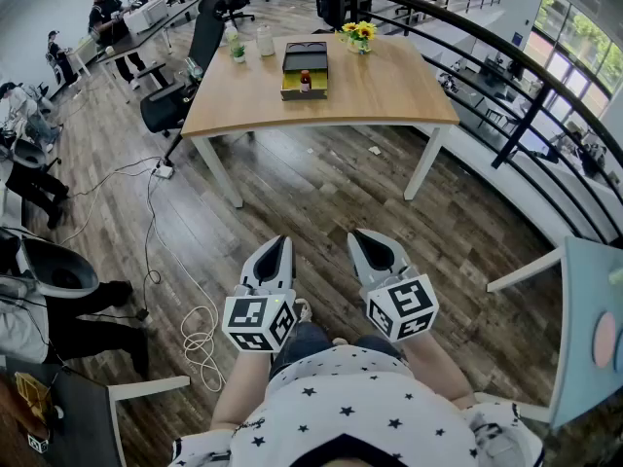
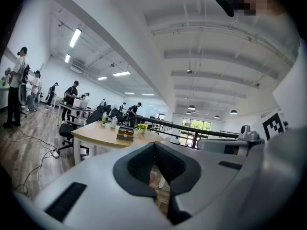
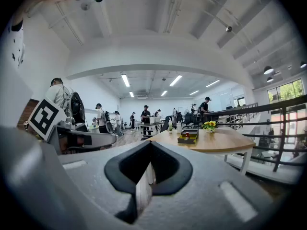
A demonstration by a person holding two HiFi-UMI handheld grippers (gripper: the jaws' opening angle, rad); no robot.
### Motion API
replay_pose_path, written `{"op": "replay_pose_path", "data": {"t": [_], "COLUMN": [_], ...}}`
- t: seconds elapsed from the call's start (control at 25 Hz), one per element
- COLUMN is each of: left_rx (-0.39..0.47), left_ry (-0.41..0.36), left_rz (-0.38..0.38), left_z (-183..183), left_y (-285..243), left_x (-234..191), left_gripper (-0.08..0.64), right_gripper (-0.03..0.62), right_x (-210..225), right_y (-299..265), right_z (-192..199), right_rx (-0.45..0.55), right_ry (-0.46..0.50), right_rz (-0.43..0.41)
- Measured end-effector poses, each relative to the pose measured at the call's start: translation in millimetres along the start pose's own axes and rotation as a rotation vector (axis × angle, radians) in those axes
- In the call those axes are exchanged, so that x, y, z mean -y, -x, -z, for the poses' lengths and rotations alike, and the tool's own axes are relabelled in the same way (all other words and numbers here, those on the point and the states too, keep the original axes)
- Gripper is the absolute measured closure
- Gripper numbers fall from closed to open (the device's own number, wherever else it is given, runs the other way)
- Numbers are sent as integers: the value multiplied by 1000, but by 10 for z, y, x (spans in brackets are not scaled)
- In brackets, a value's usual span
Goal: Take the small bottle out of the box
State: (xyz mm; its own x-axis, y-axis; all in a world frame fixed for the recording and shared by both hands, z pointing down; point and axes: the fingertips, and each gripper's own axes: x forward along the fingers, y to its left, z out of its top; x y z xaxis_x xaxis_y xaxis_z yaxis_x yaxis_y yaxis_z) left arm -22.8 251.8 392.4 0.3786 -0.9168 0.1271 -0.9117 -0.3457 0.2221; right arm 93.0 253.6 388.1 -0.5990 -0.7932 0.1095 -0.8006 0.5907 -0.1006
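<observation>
Standing straight up in the box (image 1: pixel 305 58) on the desk (image 1: pixel 389 90): the bottle (image 1: pixel 305 82). Long side up and down, red cap on top, pointing at the ceiling. Set in the front part of the box, with the black part of the box just behind. Box near the middle of the desk.

Left hand-held gripper (image 1: pixel 276 243): clenched tight, nothing between the jaws. Right hand-held gripper (image 1: pixel 363 236): clenched too, nothing held. Both low down, side by side, close to the person's legs (image 1: pixel 304 343) and over the wood floor (image 1: pixel 321 202), tips aimed toward the desk.

Bottle well apart from both, far ahead, about in line with the gap between them. In the left gripper view, up and left of the jaws. In the right gripper view, up and right of the jaws.
</observation>
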Motion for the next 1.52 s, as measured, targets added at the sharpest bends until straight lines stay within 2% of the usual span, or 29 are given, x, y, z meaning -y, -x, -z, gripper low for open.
{"op": "replay_pose_path", "data": {"t": [0.48,0.72,0.76,0.88,1.2,1.52], "left_rx": [18,13,10,1,-14,-8], "left_ry": [5,9,10,12,10,3], "left_rz": [-24,-17,-14,-11,-24,-31], "left_z": [45,58,66,93,144,85], "left_y": [152,140,133,103,1,-269], "left_x": [128,134,138,143,88,-25], "left_gripper": [557,555,553,518,458,419], "right_gripper": [586,586,560,555,479,453], "right_x": [-43,-36,-36,-4,99,271], "right_y": [175,151,147,138,64,-177], "right_z": [21,99,109,125,138,121], "right_rx": [-6,-39,-43,-45,-44,-47], "right_ry": [9,15,15,7,-22,-44], "right_rz": [-14,-20,-26,-30,-36,-36]}}
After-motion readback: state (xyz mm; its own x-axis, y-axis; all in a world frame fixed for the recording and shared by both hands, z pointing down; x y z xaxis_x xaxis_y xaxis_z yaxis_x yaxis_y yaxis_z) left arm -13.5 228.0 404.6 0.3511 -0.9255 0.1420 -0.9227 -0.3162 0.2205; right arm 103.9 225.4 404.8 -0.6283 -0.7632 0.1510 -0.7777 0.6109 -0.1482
